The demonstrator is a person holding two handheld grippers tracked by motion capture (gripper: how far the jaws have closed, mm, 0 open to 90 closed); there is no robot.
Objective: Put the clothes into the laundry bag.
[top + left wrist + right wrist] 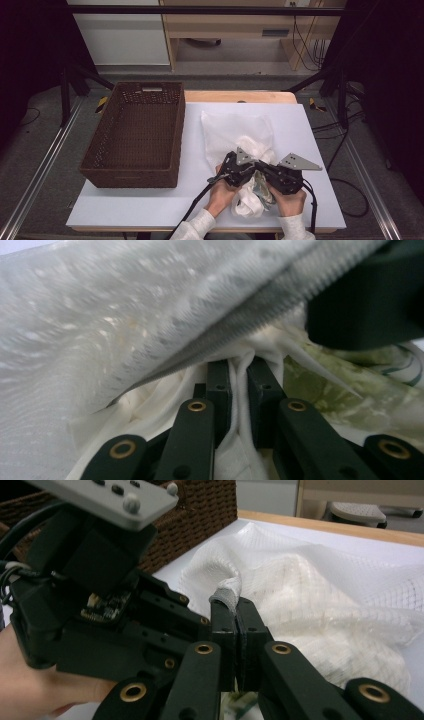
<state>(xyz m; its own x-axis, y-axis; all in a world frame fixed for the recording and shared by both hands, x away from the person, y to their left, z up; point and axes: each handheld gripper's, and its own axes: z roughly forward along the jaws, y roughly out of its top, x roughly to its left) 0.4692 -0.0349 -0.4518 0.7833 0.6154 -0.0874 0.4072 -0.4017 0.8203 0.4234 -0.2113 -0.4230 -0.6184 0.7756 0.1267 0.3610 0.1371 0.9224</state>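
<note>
1. At the left of the table, which was covered in white, stood an empty dark brown wicker basket, well apart from both hands.
2. Near the middle, a white mesh laundry bag lay flat on the table, its near end bunched up between the two hands.
3. The left tool, held in the person's left hand, was beside the bag's near end. In the left gripper view its jaws stood almost together, pinching a fold of cream-white cloth. No earlier picture shows them moving.
4. A garment of white cloth with a pale green print spilled from the bag's mouth toward the table's near edge, between the two tools.
5. The right tool, held in the right hand, met the left one just over the bag's mouth. In the right gripper view its jaws were fully closed, clamping a small gathered edge of the white mesh.
</note>
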